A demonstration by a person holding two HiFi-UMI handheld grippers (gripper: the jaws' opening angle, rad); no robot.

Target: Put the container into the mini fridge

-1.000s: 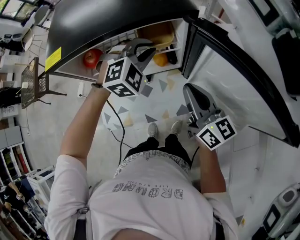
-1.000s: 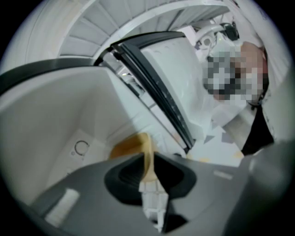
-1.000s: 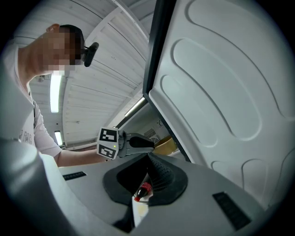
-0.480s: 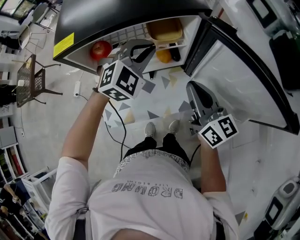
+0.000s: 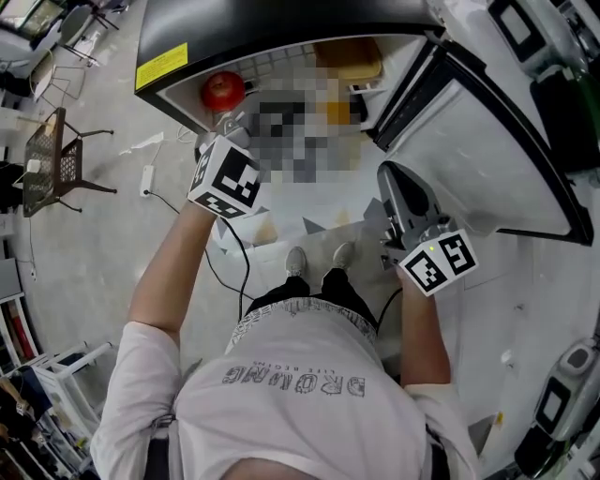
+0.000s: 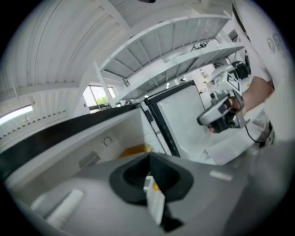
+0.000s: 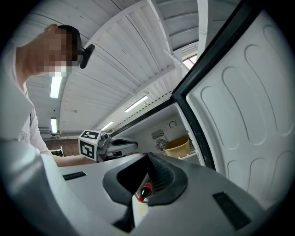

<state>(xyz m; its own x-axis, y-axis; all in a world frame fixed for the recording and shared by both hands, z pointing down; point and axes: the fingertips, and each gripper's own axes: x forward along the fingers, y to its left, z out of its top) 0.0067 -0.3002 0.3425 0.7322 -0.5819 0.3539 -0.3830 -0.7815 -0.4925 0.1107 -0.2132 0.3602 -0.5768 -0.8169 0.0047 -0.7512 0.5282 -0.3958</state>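
The yellow container (image 5: pixel 348 58) stands on the top shelf inside the open mini fridge (image 5: pixel 281 28); it also shows as a yellow container (image 7: pixel 177 146) in the right gripper view. My left gripper (image 6: pixel 150 177) is shut and empty, held in front of the fridge opening, apart from the container. Its marker cube (image 5: pixel 225 176) is below the red apple (image 5: pixel 222 91); its jaws are hidden in the head view. My right gripper (image 5: pixel 391 176) is shut and empty, low beside the open fridge door (image 5: pixel 487 141).
An orange (image 5: pixel 334 112) lies on the lower shelf, partly hidden. A small red-capped bottle (image 7: pixel 145 190) shows beyond the right jaws. A cable and power strip (image 5: pixel 148 176) lie on the floor at left, near a wire chair (image 5: pixel 56 159). The person's shoes (image 5: pixel 319 258) stand below the fridge.
The left gripper has drawn back from the fridge, down and to the left, leaving the container on the shelf. The right gripper has stayed in place.
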